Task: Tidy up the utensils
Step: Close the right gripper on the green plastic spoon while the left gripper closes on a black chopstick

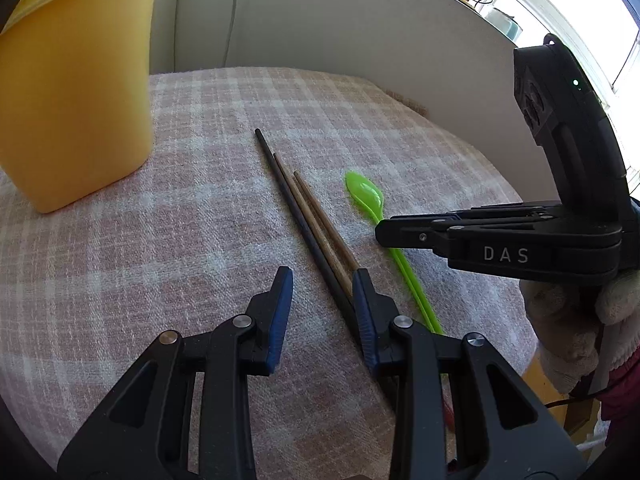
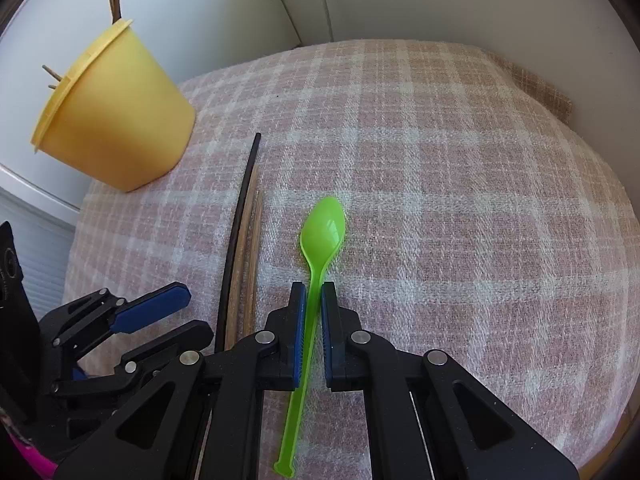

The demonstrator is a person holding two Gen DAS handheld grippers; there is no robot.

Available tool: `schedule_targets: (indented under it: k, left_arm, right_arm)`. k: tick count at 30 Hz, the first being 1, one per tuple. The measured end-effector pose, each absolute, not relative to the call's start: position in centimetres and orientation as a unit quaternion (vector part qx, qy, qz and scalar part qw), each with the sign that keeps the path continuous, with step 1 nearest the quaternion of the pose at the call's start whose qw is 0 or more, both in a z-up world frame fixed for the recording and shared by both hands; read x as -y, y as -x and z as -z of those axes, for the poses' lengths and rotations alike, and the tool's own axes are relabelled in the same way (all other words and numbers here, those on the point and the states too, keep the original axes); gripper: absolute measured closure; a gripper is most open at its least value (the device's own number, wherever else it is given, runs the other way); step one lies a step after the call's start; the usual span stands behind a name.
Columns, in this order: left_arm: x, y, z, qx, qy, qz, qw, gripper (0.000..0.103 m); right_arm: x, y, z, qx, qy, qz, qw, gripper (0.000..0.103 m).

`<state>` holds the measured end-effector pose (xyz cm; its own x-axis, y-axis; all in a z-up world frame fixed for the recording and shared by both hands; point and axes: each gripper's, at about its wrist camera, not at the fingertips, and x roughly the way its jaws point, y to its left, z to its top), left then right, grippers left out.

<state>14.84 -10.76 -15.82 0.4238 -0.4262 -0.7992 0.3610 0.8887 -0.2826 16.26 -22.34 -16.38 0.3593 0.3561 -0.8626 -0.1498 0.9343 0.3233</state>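
A green plastic spoon (image 2: 324, 228) lies on the checked cloth, and my right gripper (image 2: 313, 290) is shut on its thin handle just behind the bowl. In the left wrist view the same spoon (image 1: 366, 194) shows with the right gripper (image 1: 384, 232) on it from the right. One black and two brown chopsticks (image 1: 304, 220) lie side by side left of the spoon. My left gripper (image 1: 323, 280) hangs open over their near ends with nothing between its pads; its right finger covers part of them. A yellow cup (image 2: 116, 120) stands at the far left with several sticks poking out.
The pink checked cloth (image 1: 160, 240) covers a rounded table that drops off at the right and near edges. A pale wall (image 1: 340, 20) with a cable stands close behind. A gloved hand (image 1: 568, 320) holds the right gripper. The yellow cup (image 1: 76, 92) looms close at left.
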Motion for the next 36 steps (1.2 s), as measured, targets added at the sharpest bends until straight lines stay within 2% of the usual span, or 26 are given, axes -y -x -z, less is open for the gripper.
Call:
schedule_targets:
  k: [9, 23, 29, 36]
  left_arm:
    - [12.4, -15.1, 16.0, -0.486, -0.031, 0.205, 0.849, 0.073]
    - [13.7, -18.7, 16.3, -0.526, -0.035, 0.194, 0.827, 0.073]
    - [14.3, -18.6, 16.7, -0.518, -0.043, 0.192, 0.832, 0.073]
    - [14.2, -20.0, 16.4, -0.526, -0.036, 0.193, 0.827, 0.08]
  right_arm:
    - [22.3, -16.0, 16.4, -0.539, -0.106, -0.159, 0.82, 0.099]
    - [22.1, -14.5, 16.9, -0.533, -0.116, -0.154, 0.824, 0.099]
    - [23.7, -14.2, 16.3, -0.533, -0.114, -0.147, 0.825, 0.099]
    - [23.2, -15.1, 15.9, -0.542, -0.095, -0.142, 0.823, 0.095]
